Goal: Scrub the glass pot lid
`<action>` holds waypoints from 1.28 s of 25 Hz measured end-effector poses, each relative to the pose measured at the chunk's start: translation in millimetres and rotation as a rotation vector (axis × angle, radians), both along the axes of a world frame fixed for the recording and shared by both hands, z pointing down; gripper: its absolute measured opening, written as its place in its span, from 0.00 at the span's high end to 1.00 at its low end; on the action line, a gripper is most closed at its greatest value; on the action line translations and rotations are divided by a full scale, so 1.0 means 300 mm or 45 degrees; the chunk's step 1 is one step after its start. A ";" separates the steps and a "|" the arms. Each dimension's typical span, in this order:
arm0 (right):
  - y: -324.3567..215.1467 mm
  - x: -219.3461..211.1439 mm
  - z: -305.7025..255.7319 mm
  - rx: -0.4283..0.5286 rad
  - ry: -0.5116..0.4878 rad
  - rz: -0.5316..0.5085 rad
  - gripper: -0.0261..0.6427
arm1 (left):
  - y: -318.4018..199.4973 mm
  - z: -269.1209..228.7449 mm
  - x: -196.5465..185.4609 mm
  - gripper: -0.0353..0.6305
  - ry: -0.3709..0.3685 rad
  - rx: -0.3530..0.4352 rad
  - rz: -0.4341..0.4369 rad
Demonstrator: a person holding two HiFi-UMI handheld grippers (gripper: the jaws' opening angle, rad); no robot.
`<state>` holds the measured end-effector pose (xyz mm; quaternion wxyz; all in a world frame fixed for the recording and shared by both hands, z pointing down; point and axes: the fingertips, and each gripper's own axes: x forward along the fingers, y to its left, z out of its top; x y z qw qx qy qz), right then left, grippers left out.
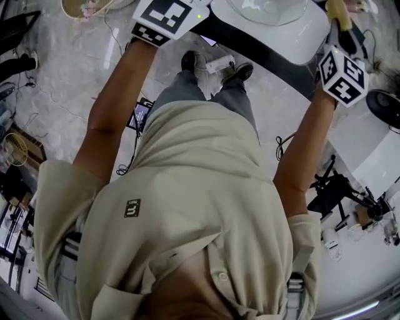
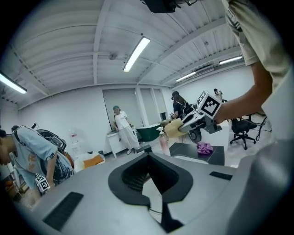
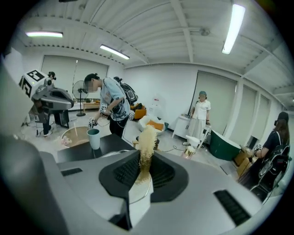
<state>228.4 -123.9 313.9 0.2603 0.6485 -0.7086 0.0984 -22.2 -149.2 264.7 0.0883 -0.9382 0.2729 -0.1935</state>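
**Sponge pinched in right claw, glass lid lying on white basin**

Closest to the lens is the person's beige shirt [image 1: 187, 206], with both bare arms reaching forward over a black table [image 1: 281, 72]. On that table sits a white basin [image 1: 300, 37] with rounded corners. The glass pot lid [image 1: 269, 9] lies on it, clear and round with a thin rim line, and the frame's top edge cuts part of it off. The lid sits between the two grippers, nearer the right one.

A tan basket [image 1: 84, 6] stands on the floor off to the left and holds something pinkish. A teal cup [image 3: 93, 138] stands upright on the table; its contents cannot be seen.

The left gripper [image 2: 148, 158] has its claw pressed together with nothing in it. The right gripper [image 3: 140, 160] pinches a yellow sponge [image 3: 147, 140], which sticks up past the jaw tips. From the head view the sponge is by the basin's right edge, apart from the lid.
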 end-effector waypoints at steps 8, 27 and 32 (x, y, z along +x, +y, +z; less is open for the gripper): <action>0.136 -0.066 -0.288 0.179 -0.110 -0.012 0.88 | 0.107 -0.175 -0.001 0.93 0.077 0.020 0.089; 0.487 -0.142 -0.581 0.337 -0.302 -0.124 0.89 | 0.344 -0.434 -0.071 0.93 0.109 0.115 0.082; 0.542 -0.154 -0.564 0.306 -0.311 -0.124 0.89 | 0.385 -0.429 -0.070 0.93 0.108 0.101 0.093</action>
